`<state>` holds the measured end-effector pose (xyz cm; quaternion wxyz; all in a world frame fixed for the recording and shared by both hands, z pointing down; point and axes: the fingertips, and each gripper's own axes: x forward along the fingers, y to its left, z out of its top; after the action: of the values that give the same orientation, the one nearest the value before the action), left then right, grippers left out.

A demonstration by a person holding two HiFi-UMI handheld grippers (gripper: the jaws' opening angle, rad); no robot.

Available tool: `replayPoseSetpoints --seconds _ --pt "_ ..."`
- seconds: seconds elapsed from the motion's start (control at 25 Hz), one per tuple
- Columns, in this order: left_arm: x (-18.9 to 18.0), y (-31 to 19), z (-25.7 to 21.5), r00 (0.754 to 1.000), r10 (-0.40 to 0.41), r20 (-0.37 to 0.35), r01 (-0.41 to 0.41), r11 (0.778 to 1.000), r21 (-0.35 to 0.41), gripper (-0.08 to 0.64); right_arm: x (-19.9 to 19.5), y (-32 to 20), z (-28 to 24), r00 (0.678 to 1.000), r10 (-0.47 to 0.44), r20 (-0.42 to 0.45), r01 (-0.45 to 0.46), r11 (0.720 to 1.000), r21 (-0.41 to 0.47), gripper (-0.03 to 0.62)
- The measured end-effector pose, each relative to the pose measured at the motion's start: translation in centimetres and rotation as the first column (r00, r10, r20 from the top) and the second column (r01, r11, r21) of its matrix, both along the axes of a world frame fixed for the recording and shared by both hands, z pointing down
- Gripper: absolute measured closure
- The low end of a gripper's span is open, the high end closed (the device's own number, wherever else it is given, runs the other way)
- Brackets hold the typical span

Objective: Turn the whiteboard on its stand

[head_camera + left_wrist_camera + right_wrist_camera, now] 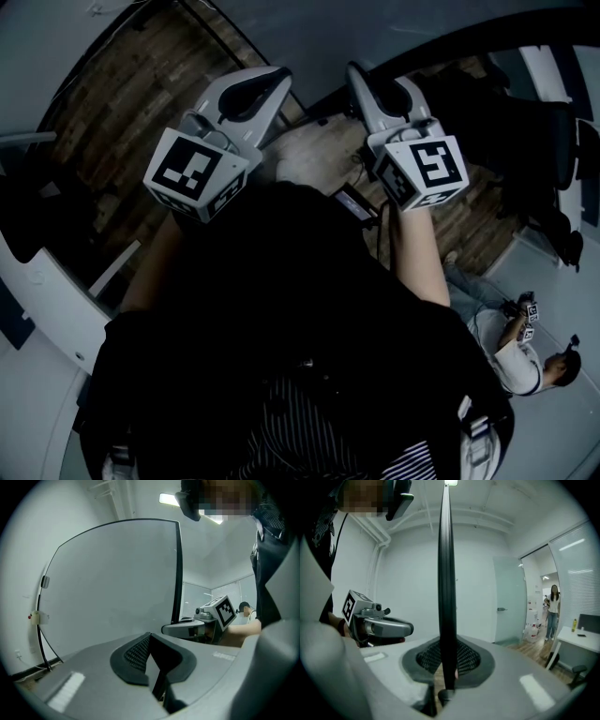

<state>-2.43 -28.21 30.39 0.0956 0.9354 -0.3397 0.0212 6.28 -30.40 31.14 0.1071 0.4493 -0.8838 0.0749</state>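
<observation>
Black whiteboard rim [446,573] pinched between your right jaws, left jaws parted, empty, so swing it slowly, grip firm.

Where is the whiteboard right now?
The whiteboard stands upright just ahead of the person, its black edge between the tongs of the right gripper; the left gripper view shows its pale face at left.

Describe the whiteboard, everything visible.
The whiteboard is a large blank pale grey panel in a thin dark frame, standing upright with no marks showing. Two small fittings sit on its far side edge. The right gripper has its jaws shut on the near edge, seen edge-on there.
</observation>
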Motion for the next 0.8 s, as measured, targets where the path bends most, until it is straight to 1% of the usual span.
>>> replayPoseSetpoints --seconds 0.2,0.32,0.44,0.6,0.8 --pt "0.2 0.3 -0.6 1.0 0.012 0.002 -0.012 1.0 0.001 0.557 0.2 0.8 -0.6 1.0 0.012 -0.013 -0.012 1.0 -0.007 0.538" --pt "1.0 0.9 -0.4 1.0 0.009 0.004 -0.009 1.0 0.001 0.557 1.6 2.4 -0.4 1.0 0.013 -0.012 -0.013 1.0 -0.016 0.538" --pt "1.6 1.0 0.0 1.0 0.006 0.01 -0.006 1.0 -0.006 0.557 2.6 3.4 -0.1 0.999 0.032 -0.001 -0.032 0.999 -0.033 0.538" --pt "0.7 0.5 -0.5 1.0 0.002 0.011 -0.002 1.0 -0.014 0.557 1.0 3.1 -1.3 0.999 0.036 0.002 -0.036 0.999 -0.018 0.537" --pt "1.6 0.8 0.1 1.0 -0.002 0.015 0.002 1.0 -0.005 0.557 1.2 3.4 -0.5 0.999 0.034 0.026 -0.034 0.999 -0.011 0.537"
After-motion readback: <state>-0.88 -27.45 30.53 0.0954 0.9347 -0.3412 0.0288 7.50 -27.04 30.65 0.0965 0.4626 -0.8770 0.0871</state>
